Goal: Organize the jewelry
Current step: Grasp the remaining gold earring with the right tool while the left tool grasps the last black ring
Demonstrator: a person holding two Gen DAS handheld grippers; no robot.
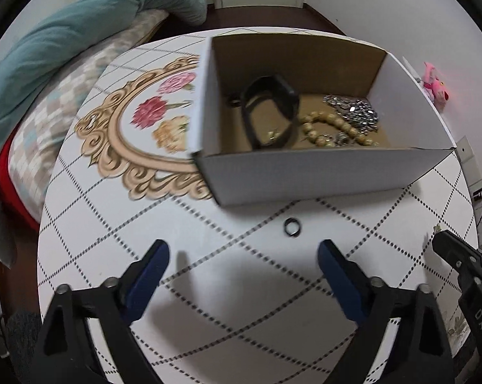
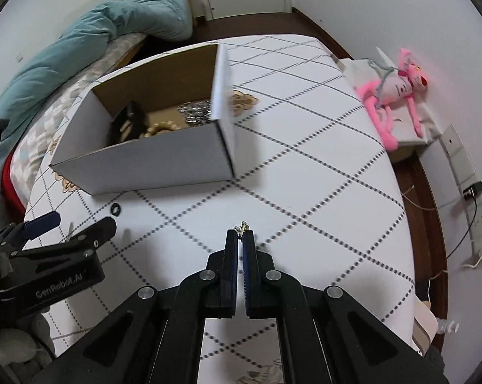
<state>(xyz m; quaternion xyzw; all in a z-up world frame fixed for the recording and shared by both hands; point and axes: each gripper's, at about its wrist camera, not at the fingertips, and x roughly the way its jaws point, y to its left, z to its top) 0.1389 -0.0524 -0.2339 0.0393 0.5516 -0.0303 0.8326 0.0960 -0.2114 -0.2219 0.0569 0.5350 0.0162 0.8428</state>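
A white cardboard box stands on the table and holds a black band, a beaded bracelet and a silver chain piece. The box also shows in the right wrist view. A small black ring lies on the table in front of the box; it also shows in the right wrist view. My left gripper is open and empty, just short of the ring. My right gripper is shut on a small gold earring above the table.
The round table has a white diamond-pattern cloth with a floral medallion. A bed with a teal duvet lies beyond the left. A pink plush toy sits on a stand at the right, near a wall power strip.
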